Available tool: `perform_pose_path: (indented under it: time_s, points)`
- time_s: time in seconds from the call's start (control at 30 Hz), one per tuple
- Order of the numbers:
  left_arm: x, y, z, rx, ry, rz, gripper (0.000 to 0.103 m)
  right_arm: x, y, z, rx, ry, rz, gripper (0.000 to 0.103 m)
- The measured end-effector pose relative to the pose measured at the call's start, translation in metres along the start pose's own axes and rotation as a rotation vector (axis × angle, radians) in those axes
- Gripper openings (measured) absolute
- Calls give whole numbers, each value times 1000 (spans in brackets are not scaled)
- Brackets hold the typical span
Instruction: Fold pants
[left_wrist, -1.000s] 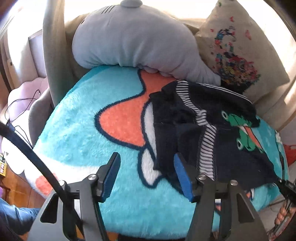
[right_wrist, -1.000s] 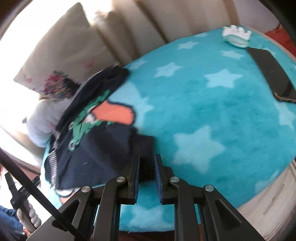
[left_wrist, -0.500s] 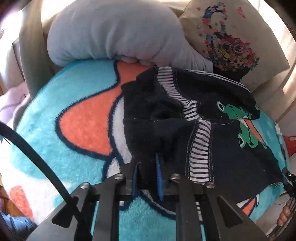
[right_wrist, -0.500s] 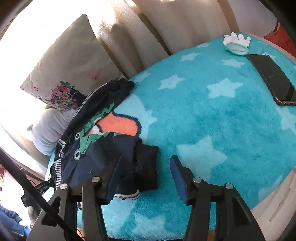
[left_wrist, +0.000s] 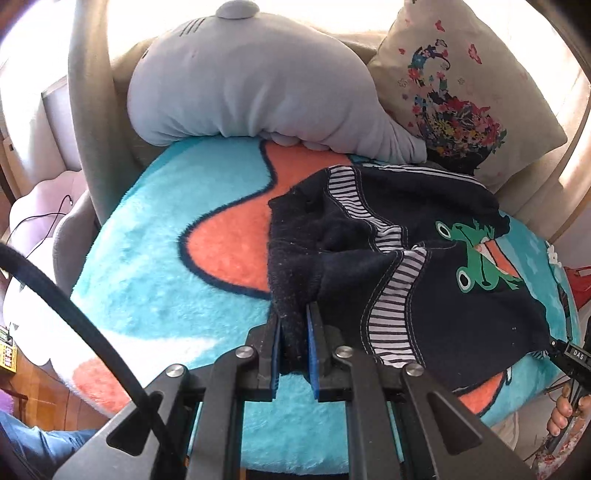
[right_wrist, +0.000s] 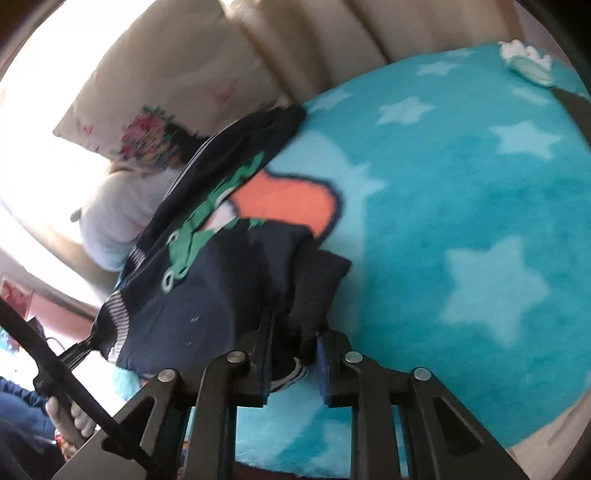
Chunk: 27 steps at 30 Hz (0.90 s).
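Note:
Small dark navy pants (left_wrist: 424, 266) with striped trim and a green frog print lie rumpled on a turquoise fleece blanket (left_wrist: 155, 280). My left gripper (left_wrist: 293, 350) is shut on the dark waistband edge at the pants' near left corner. In the right wrist view the pants (right_wrist: 207, 295) lie left of centre, and my right gripper (right_wrist: 293, 350) is shut on a dark cuff at their near right corner, slightly lifted. The left gripper's tip (right_wrist: 79, 349) holds the far striped corner there.
A grey plush pillow (left_wrist: 251, 88) and a floral cushion (left_wrist: 465, 96) rest against the beige headboard behind the pants. A white toy (right_wrist: 528, 61) and a dark phone edge (right_wrist: 580, 107) lie far right on the blanket. The bed edge is just below both grippers.
My right gripper, open half a second ago, has closed on the cuff. My left gripper stays shut on the waistband and has pulled back and up, lifting the fabric.

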<state>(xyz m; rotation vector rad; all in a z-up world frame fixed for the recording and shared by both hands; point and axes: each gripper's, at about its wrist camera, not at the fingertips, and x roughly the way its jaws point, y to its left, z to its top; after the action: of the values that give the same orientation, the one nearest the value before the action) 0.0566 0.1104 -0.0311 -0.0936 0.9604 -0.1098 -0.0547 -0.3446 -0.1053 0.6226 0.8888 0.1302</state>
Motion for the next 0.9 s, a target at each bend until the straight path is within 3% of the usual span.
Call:
perform_pose_path:
  time_s: [0.1, 0.17, 0.23, 0.3, 0.4, 0.47, 0.57, 0.73, 0.9]
  points:
    - [-3, 2, -2, 6, 9, 11, 12, -11, 4, -3, -25, -27, -8, 14]
    - [1, 3, -4, 12, 18, 37, 13, -22, -3, -2, -24, -60, -67, 14]
    - [3, 7, -6, 18, 6, 111, 13, -25, -12, 1, -18, -74, -111, 14]
    - [3, 17, -7, -5, 11, 101, 13, -26, -24, 2, 3, -74, -161, 14]
    - [-8, 31, -8, -33, -12, 67, 22, -37, -25, 4, 5, -108, -162, 15]
    - [-21, 34, -5, -28, -57, 65, 35, -51, -14, 8, -58, -163, -216, 17]
    - [-32, 30, 9, 2, -112, 53, 49, -64, 17, 25, -199, -216, -259, 26]
    - [-23, -7, 50, 107, -157, 22, 64, -44, 71, 58, -433, -222, -216, 62]
    - [15, -50, 80, 224, -121, -43, 71, 5, 109, 94, -654, -252, -266, 69]
